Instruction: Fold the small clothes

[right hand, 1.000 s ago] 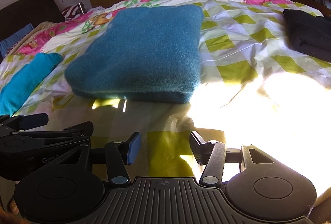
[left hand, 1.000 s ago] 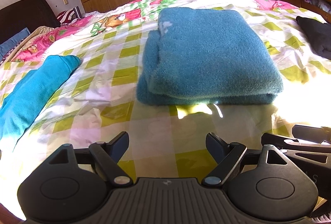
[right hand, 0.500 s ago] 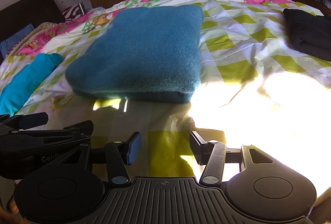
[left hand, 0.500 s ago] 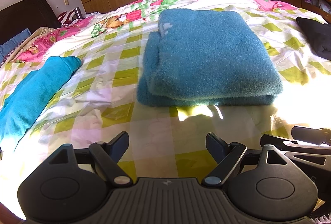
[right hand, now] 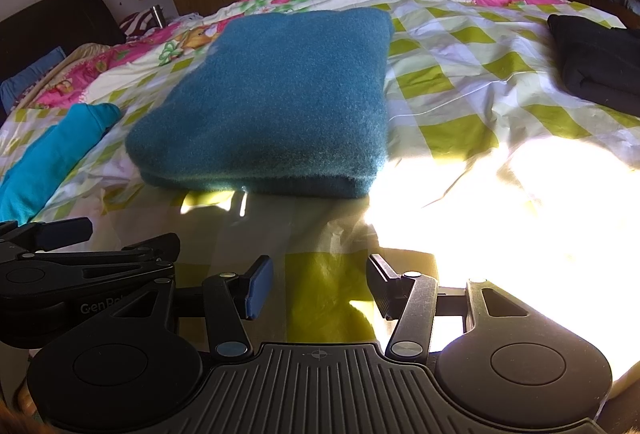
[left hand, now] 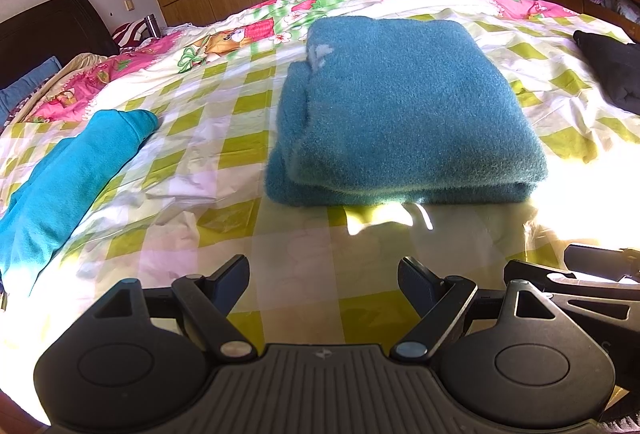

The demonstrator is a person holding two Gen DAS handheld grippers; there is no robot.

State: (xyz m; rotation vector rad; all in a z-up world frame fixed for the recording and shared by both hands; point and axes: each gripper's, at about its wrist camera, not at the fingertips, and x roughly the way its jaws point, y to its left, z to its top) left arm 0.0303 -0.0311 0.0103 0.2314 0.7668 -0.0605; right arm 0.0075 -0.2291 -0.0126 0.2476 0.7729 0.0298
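The fuzzy teal garment [left hand: 404,109] lies folded in a thick stack mid-bed, just beyond my grippers. I judge the top layer could slide or spring open if I nudge the near edge, since the fleece looks bulky and loose. Glare on the near right of the checked bedsheet [left hand: 224,153] could hide wrinkles. My left gripper [left hand: 322,284] and right gripper [right hand: 320,286] both hover spread wide, holding nothing. I count three garments: the teal one, one bright blue garment [left hand: 68,169] at left, one black garment [right hand: 596,69] far right.
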